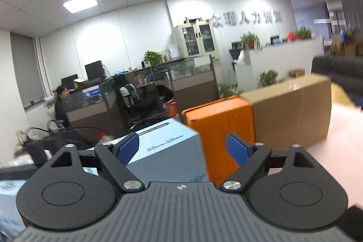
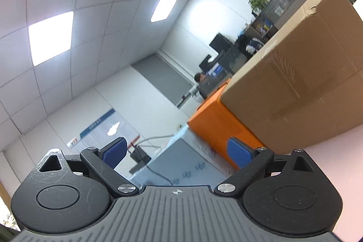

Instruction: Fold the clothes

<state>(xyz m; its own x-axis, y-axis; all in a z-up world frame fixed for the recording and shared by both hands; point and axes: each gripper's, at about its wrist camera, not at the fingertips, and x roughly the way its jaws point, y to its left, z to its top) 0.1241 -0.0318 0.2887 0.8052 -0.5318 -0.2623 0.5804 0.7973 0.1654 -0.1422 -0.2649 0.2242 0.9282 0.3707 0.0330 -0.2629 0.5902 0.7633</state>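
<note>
No clothing shows in either view. My left gripper is raised and looks out across the office; its blue pads stand wide apart with nothing between them. My right gripper is tilted and also lifted, aimed toward the boxes and the ceiling. Its blue pads are spread wide, and nothing is held in them.
A light blue box, an orange box and a brown cardboard box stand in a row on the pale pink table. Behind them are office desks with a seated person, plants, a cabinet and a black sofa.
</note>
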